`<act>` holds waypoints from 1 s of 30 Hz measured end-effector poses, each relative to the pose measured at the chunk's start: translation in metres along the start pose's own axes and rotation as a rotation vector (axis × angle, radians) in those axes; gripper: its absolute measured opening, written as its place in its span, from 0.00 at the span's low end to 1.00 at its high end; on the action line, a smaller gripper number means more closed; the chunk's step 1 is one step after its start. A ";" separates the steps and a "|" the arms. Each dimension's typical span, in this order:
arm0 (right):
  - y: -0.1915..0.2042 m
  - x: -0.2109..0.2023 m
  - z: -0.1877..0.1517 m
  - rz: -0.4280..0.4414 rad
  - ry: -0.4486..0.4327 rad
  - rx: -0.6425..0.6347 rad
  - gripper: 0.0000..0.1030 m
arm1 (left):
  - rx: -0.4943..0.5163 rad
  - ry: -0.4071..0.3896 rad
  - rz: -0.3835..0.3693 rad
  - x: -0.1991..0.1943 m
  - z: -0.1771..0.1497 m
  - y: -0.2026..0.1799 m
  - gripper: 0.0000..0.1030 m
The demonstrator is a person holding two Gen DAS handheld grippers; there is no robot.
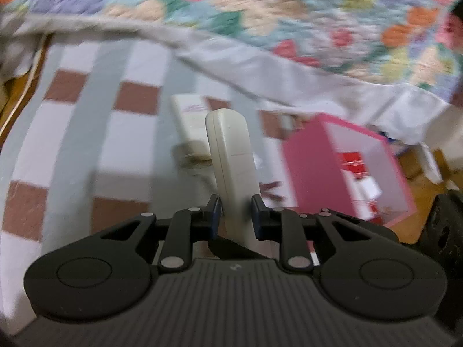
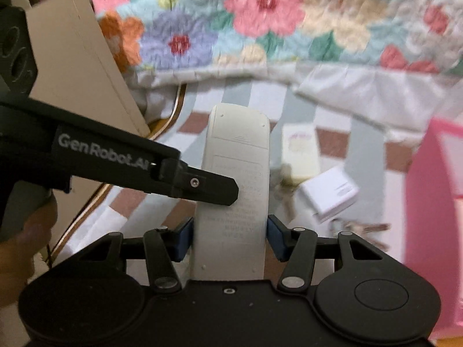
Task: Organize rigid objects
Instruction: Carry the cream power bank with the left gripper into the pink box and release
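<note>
Both grippers hold one off-white remote control. In the left wrist view my left gripper point(image 1: 236, 212) is shut on the remote point(image 1: 231, 156), seen edge-on and pointing away. In the right wrist view my right gripper point(image 2: 229, 238) is shut on the remote point(image 2: 235, 173), back face up with printed text; the left gripper's black finger point(image 2: 214, 189) crosses in from the left and touches its side. A pink open box point(image 1: 315, 167) holding red and white items stands to the right and also shows in the right wrist view point(image 2: 434, 202).
A checked grey, white and brown sheet point(image 1: 72, 133) covers the surface, with a floral quilt point(image 2: 260, 23) behind. A cream packet point(image 2: 299, 153), a white adapter point(image 2: 330, 192) and keys point(image 2: 361, 228) lie on the sheet. A beige panel point(image 2: 78, 66) stands at left.
</note>
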State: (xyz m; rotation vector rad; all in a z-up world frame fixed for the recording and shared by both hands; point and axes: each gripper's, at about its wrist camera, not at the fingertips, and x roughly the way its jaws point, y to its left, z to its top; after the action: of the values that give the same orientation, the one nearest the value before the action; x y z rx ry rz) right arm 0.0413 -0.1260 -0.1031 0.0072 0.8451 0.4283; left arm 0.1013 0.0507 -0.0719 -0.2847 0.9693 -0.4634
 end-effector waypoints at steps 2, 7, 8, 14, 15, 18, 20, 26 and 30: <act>-0.006 -0.022 0.004 -0.031 -0.031 0.000 0.58 | 0.056 0.002 -0.042 -0.006 0.008 -0.021 0.20; -0.036 -0.073 0.009 -0.110 -0.076 0.069 0.58 | 0.168 0.044 -0.093 -0.003 0.024 -0.085 0.20; -0.043 -0.082 0.009 -0.123 -0.090 0.091 0.58 | 0.208 0.049 -0.100 0.000 0.028 -0.102 0.20; -0.104 -0.112 0.000 -0.112 -0.145 0.304 0.58 | 0.354 0.117 -0.107 0.025 0.040 -0.170 0.20; -0.110 -0.111 -0.002 -0.115 -0.144 0.325 0.58 | 0.383 0.147 -0.097 0.034 0.043 -0.182 0.21; -0.132 -0.106 -0.005 -0.123 -0.116 0.381 0.58 | 0.477 0.233 -0.051 0.062 0.050 -0.208 0.21; -0.147 -0.097 -0.005 -0.121 -0.093 0.410 0.58 | 0.511 0.281 -0.024 0.082 0.053 -0.220 0.21; -0.193 -0.076 -0.012 -0.003 -0.015 0.552 0.57 | 0.528 0.393 0.039 0.132 0.061 -0.229 0.21; -0.209 -0.058 -0.019 0.066 0.051 0.631 0.58 | 0.513 0.476 0.098 0.156 0.061 -0.232 0.22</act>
State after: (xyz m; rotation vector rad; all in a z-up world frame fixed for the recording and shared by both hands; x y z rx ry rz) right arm 0.0702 -0.3419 -0.1103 0.6108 1.0037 0.2097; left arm 0.1702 -0.2261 -0.0515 0.3520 1.2770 -0.6878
